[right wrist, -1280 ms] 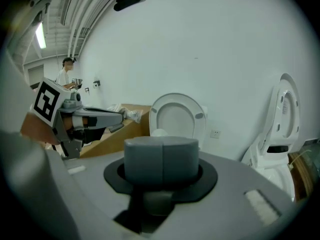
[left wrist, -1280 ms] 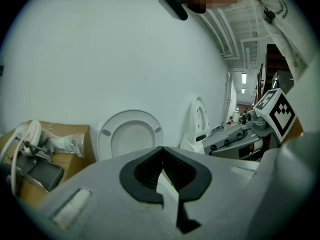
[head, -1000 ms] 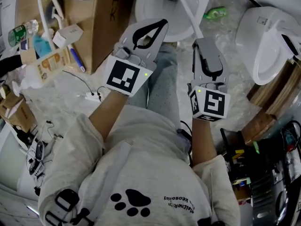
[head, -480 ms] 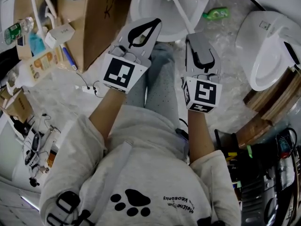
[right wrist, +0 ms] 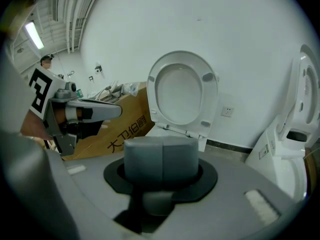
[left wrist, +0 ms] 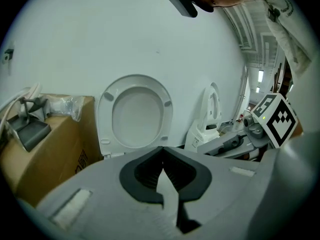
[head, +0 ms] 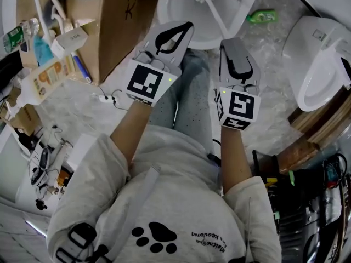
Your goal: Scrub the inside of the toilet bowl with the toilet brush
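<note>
- Starting at the far left, a brown cardboard box [head: 112,15] stands on the floor, with bottles and cables scattered beside it.
- Next comes the left gripper [head: 188,26], held out in front of the person. Its jaw tips meet and there is nothing between them. In the head view its tip reaches the near rim of the bowl.
- Dead ahead sits the white ceramic toilet bowl [head: 178,12]. Its white oval seat [left wrist: 105,119] is tipped up against the white wall.
- Inside that bowl is the white long-handled toilet brush [head: 219,15]. The bristle head rests deep in the bowl and the handle slants back towards the person's right.
- The right gripper [head: 232,41] sits at the handle's near end. Its jaws are pressed flat together and grip nothing. Whether it touches the handle, I cannot tell.
- Further right, a small green object [head: 262,16] lies on crinkled clear plastic on the floor.
- At the far right edge, a second white toilet [head: 312,59] stands well apart from both grippers.
</note>
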Tool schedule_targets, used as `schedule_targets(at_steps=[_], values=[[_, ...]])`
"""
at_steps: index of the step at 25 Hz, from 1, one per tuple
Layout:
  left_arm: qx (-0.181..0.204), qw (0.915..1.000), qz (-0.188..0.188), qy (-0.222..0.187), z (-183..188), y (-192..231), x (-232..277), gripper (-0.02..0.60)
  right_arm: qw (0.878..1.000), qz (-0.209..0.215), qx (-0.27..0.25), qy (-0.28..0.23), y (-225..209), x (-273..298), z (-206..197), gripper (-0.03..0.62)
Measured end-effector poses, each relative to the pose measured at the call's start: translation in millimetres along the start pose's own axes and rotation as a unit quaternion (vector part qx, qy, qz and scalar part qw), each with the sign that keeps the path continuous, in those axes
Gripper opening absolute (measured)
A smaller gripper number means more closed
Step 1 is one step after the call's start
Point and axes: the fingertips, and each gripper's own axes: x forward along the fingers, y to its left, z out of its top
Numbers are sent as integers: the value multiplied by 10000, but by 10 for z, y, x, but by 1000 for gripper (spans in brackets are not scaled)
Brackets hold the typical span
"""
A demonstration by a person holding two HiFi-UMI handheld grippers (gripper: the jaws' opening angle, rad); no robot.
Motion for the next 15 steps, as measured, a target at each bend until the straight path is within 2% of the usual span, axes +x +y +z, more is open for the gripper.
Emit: schedule_targets(at_steps=[15], values=[[-127,9985,-298,450,-604,272,252,5,9978,-48,42,659,169,326,-496,147]])
